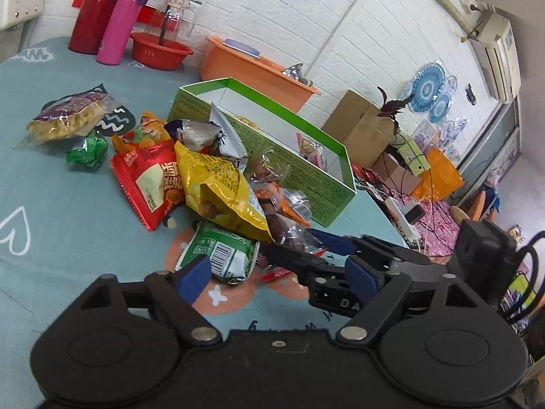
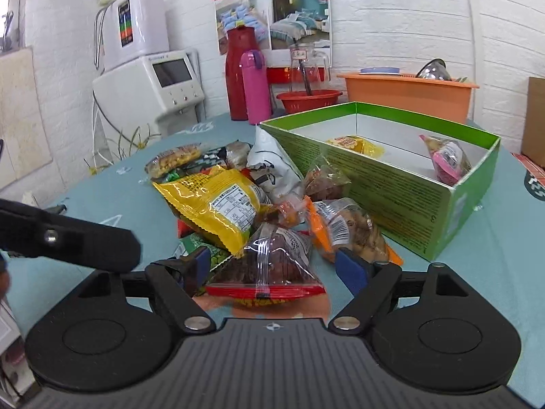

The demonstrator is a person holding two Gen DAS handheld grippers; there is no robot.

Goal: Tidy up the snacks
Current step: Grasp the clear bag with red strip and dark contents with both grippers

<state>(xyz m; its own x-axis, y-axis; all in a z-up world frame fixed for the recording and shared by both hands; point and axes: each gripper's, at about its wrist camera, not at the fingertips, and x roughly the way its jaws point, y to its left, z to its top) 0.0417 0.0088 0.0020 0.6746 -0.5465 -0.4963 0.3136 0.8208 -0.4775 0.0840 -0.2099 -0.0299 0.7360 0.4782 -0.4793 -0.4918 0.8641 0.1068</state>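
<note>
**Desk:** What sits nearest the lens?

**Photographer:** The right gripper (image 2: pixel 272 266), its blue-padded fingers spread wide on either side of a clear zip bag of dark red snacks (image 2: pixel 272 259). They flank the bag but have not pressed in on it. In the left wrist view the left gripper (image 1: pixel 272 272) also stands spread apart with nothing between its fingers, hovering low over a green barcode packet (image 1: pixel 221 252) at the near edge of the heap.

**Desk:** And the heap itself?

**Photographer:** Just beyond the fingers, a loose pile on the blue tablecloth (image 2: pixel 504 238): a yellow crinkle bag (image 2: pixel 218 204) on top, a red packet (image 1: pixel 150 184) beside it, an orange-edged bag of pale nuts (image 2: pixel 351 231), a white pouch (image 2: pixel 272 163) leaning against the box wall. A bag of yellow puffs (image 1: pixel 68 116) and a small green wrapper (image 1: pixel 87 151) lie apart on the far left.

**Desk:** How much is put away?

**Photographer:** Little, by my reading. The green box (image 2: pixel 391 191) behind the pile holds only a yellow packet (image 2: pixel 354 145) at one end and a pink-trimmed bag (image 2: pixel 446 160) at the other; most of its white floor shows. Roughly ten packs wait outside. I judge the job early, with the zip bag likely next.

**Desk:** Background?

**Photographer:** A pink flask (image 2: pixel 255 85), red thermos (image 2: pixel 238 68) and orange tub (image 2: pixel 408 92) along the white brick wall
</note>
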